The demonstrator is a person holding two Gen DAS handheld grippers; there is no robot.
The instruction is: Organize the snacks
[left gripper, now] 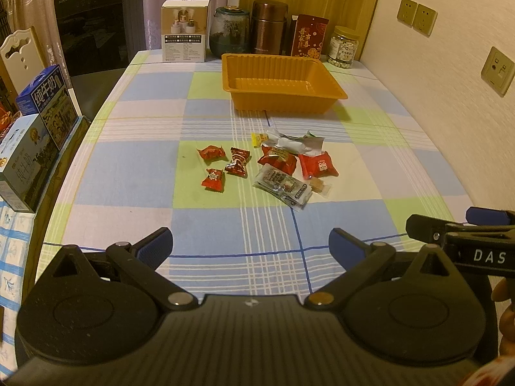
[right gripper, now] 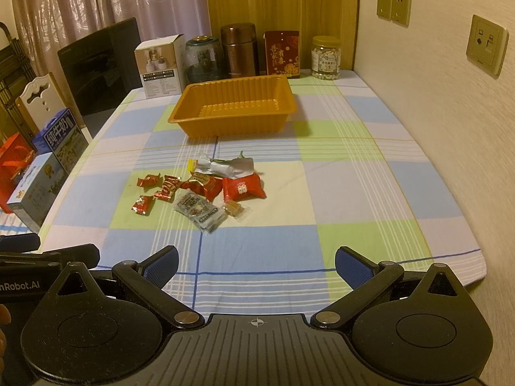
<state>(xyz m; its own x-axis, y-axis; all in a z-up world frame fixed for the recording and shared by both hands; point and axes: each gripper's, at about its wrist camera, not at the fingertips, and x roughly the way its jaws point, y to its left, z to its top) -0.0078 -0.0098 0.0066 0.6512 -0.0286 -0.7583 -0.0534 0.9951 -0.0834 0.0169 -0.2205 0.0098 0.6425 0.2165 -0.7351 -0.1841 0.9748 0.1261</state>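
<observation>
Left gripper & right gripper are held low at the near table edge, jaws spread wide, nothing gripped. Wrapped snacks are scattered mid-table on the checked cloth. Orange tray is seen beyond them, w/ nothing inside.

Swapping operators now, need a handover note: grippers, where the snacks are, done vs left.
Left gripper: open, holding nothing, hovering over the near table edge.
Right gripper: open, holding nothing, beside it.
Snacks: all loose in a cluster mid-table on the checked tablecloth, including red candies, a red packet, a clear dark-printed packet and a crumpled silver wrapper.
Orange tray: behind the cluster, nothing in it.
Done: nothing placed yet.
Left: presumably move every snack into the tray.
</observation>
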